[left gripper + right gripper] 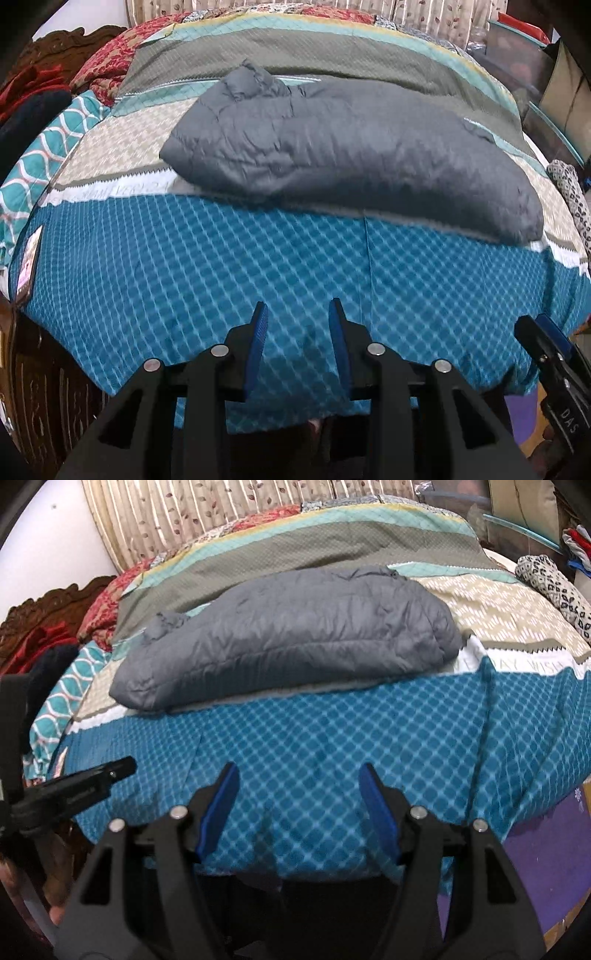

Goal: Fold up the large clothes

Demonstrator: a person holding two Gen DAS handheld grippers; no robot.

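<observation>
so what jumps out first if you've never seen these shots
A puffy grey quilted jacket lies folded in a long bundle across the middle of the bed. Under it spreads the blue diamond-patterned bedspread. Both blue-padded claws, left claw and right claw, hover open and empty at the near edge.

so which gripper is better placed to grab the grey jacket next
Left, narrowly. The grey jacket lies straight ahead of the left gripper; from the right gripper it sits off to the left. Both jaws are open and empty.
</observation>
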